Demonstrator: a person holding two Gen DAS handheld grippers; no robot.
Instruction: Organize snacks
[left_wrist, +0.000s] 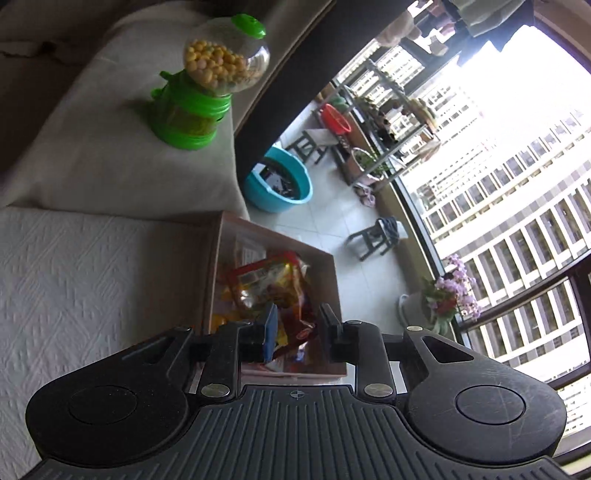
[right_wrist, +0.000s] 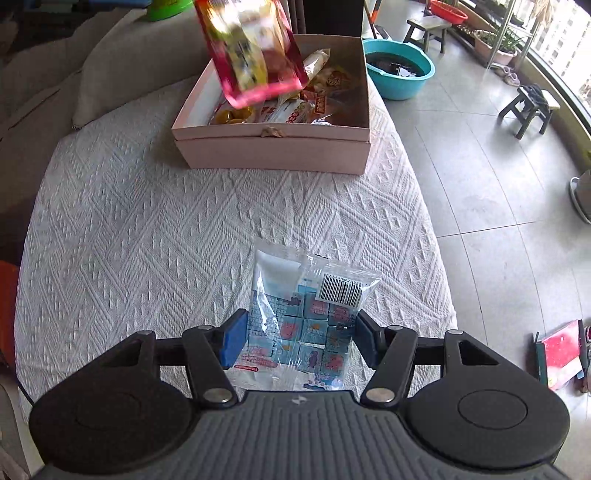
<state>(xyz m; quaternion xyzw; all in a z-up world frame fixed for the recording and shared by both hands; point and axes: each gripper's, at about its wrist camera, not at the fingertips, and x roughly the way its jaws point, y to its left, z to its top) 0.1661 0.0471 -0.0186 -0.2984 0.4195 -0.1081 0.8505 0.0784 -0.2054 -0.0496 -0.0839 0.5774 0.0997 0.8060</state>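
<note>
In the left wrist view my left gripper is open above the pink box, and a red snack bag hangs just past the fingertips over the box. In the right wrist view that red bag is blurred in mid-air above the pink box, which holds several snack packs. My right gripper is open, its fingers on either side of a clear bag of blue cube candies lying on the white quilted cover. I cannot tell if the pads touch it.
A green candy dispenser stands on a beige cushion behind the box. A teal basin, small stools and plant racks are on the tiled floor to the right. A red book lies on the floor.
</note>
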